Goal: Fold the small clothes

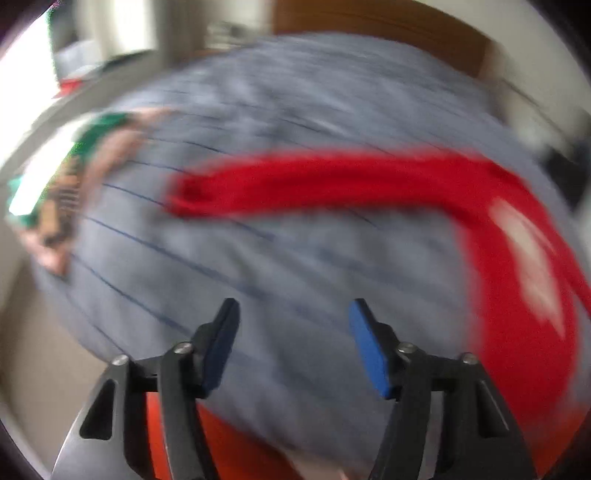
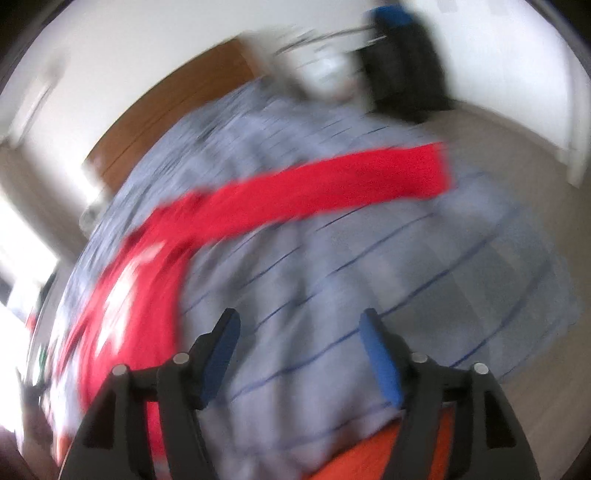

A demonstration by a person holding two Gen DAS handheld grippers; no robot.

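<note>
A red long-sleeved top (image 1: pixel 517 314) with a white print lies on the blue-grey striped bed cover (image 1: pixel 280 110), one sleeve (image 1: pixel 314 181) stretched out to the left. My left gripper (image 1: pixel 293 314) hangs open over bare cover, left of the top's body, with nothing between its blue pads. In the right wrist view the same red top (image 2: pixel 129 295) lies at left, its other sleeve (image 2: pixel 332 188) reaching right. Open too, my right gripper (image 2: pixel 299 325) hovers over the striped cover (image 2: pixel 406 258) to the right of the top, holding nothing. Both views are blurred by motion.
A green and pink garment (image 1: pixel 74 173) lies at the bed's left edge. A wooden headboard (image 1: pixel 388 29) stands at the far end. Something orange (image 1: pixel 240 443) shows under each gripper near the bed's front edge. A dark bag (image 2: pixel 402 62) stands past the bed on the pale floor (image 2: pixel 517 155).
</note>
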